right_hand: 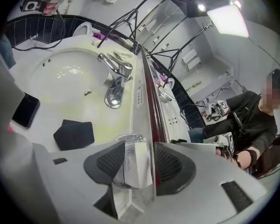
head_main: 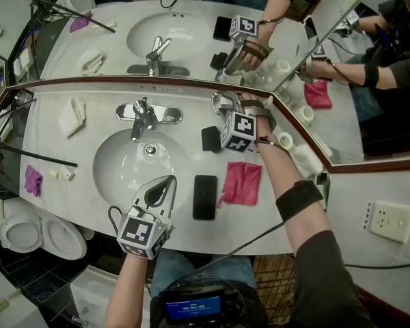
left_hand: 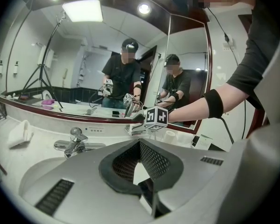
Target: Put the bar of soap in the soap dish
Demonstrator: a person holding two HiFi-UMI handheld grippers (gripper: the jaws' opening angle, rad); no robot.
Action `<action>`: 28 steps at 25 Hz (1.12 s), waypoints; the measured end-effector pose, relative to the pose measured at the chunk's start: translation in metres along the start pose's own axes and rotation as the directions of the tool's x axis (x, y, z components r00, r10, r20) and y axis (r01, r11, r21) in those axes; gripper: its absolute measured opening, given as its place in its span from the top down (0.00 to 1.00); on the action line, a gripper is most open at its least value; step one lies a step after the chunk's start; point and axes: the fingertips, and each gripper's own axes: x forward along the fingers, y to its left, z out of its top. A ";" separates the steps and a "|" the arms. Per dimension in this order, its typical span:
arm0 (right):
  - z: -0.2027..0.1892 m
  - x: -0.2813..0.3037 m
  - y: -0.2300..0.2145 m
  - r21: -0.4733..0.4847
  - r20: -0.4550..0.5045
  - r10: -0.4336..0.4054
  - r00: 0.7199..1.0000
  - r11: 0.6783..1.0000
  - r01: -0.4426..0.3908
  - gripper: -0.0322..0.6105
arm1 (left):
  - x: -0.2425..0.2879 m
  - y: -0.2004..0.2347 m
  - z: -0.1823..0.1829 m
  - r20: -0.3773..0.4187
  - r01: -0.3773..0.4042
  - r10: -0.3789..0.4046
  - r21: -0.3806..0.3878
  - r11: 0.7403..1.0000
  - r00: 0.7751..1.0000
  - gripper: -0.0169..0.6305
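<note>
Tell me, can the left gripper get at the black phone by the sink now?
Probably yes: the left gripper hangs close beside the black phone, nothing lies between or on it. Its jaws are shut and must open first.

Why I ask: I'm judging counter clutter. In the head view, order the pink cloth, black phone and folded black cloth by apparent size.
1. pink cloth
2. black phone
3. folded black cloth
All three lie on the same counter, so nearness to the camera hardly skews the order.
</note>
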 end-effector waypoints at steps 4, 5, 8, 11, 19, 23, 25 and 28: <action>-0.006 0.011 0.001 0.015 -0.035 0.022 0.999 1.000 -0.022 0.58 | -0.002 0.010 -0.011 -0.012 -0.010 0.010 0.026 1.000 1.000 0.97; -0.008 0.013 0.003 0.020 -0.041 0.025 0.999 1.000 -0.024 0.58 | -0.002 0.011 -0.012 -0.013 -0.010 0.010 0.026 1.000 1.000 0.97; -0.010 0.018 0.004 0.029 -0.044 0.023 0.999 0.999 -0.022 0.62 | -0.002 0.013 -0.016 -0.020 0.002 -0.001 0.045 0.999 1.000 0.97; -0.009 0.018 0.007 0.002 -0.053 0.036 0.998 0.999 -0.036 0.65 | -0.002 0.016 -0.015 -0.015 -0.012 0.012 0.029 1.000 1.000 0.97; -0.004 0.014 0.002 -0.030 -0.047 0.024 0.999 0.999 -0.026 0.75 | 0.000 0.011 -0.012 -0.018 -0.018 0.018 0.011 1.000 1.000 0.97; -0.003 0.013 0.003 -0.030 -0.040 0.016 0.999 0.999 -0.017 0.75 | 0.000 0.010 -0.015 -0.015 -0.019 0.019 0.009 1.000 1.000 0.97; -0.003 0.013 0.003 -0.031 -0.040 0.011 0.999 0.999 -0.012 0.75 | -0.001 0.012 -0.017 -0.022 -0.023 0.023 0.017 1.000 1.000 0.97; -0.004 0.010 0.005 -0.030 -0.048 0.012 0.999 0.999 -0.013 0.75 | -0.001 0.011 -0.016 -0.020 -0.015 0.016 0.028 0.999 1.000 0.97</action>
